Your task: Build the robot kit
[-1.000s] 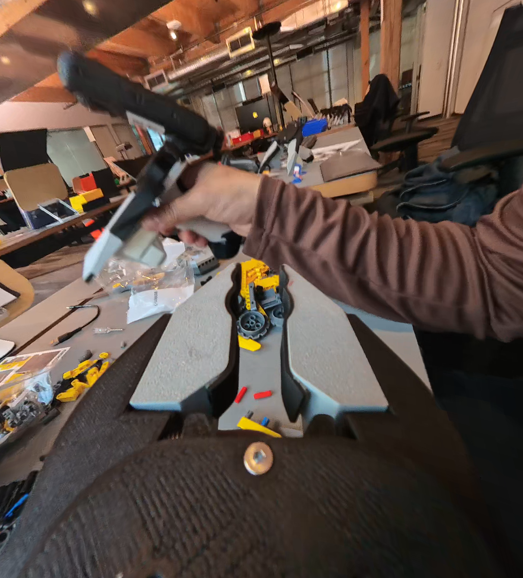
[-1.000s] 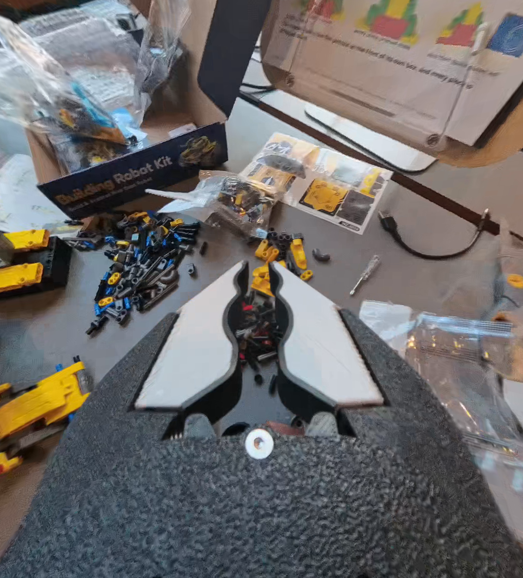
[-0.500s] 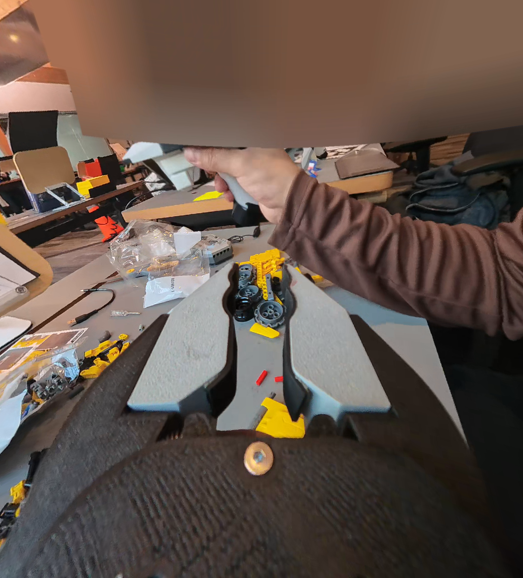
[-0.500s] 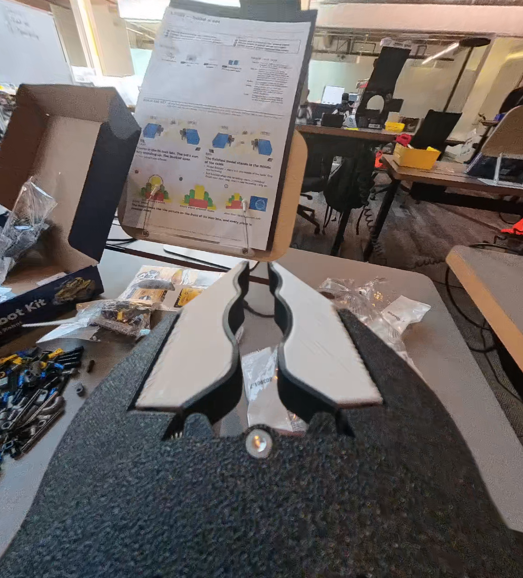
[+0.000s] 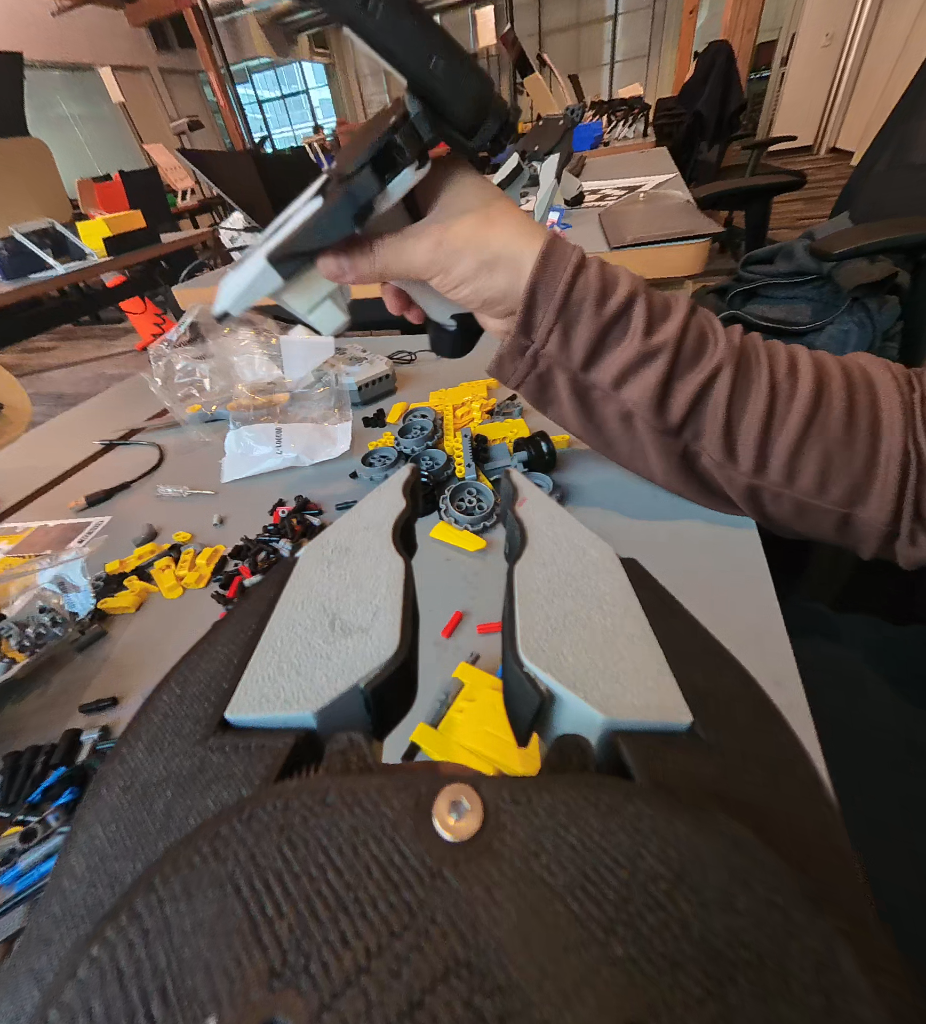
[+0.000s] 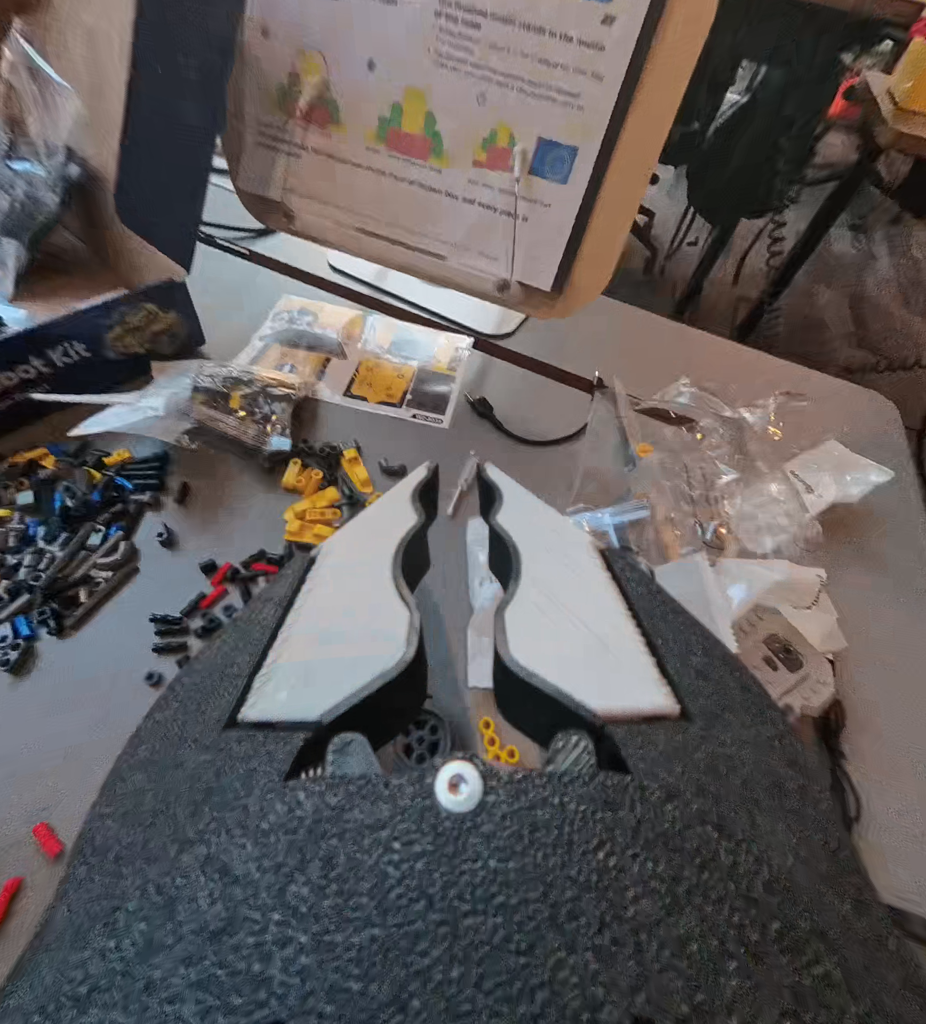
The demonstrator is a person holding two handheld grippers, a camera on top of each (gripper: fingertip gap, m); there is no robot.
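Note:
My left gripper (image 5: 458, 485) is open and empty, hovering over the grey table (image 5: 671, 554). Just beyond its tips lie several grey wheels (image 5: 469, 501) and yellow beams (image 5: 466, 404). A yellow wedge (image 5: 458, 536) and two red pins (image 5: 451, 623) lie between its fingers. A hand (image 5: 449, 260) holds my right gripper (image 5: 228, 293) in the air above a clear plastic bag (image 5: 250, 377). In the right wrist view, the right gripper (image 6: 456, 471) is narrowly open and empty. A small screwdriver (image 6: 463, 482) lies below its tips, with clear bags (image 6: 699, 476) to the right.
A pile of black and blue pins (image 6: 50, 554) and yellow connectors (image 6: 316, 510) lie to the left. Behind them are a dark blue box (image 6: 62, 360), a leaflet (image 6: 372, 365), a cable (image 6: 522, 432) and a board with a printed sheet (image 6: 422, 138). A grey block (image 6: 782, 659) sits right.
The right gripper swung up to face the board, then tilted back down over the screwdriver and bags. The left gripper pulled back and now sees more of the table.

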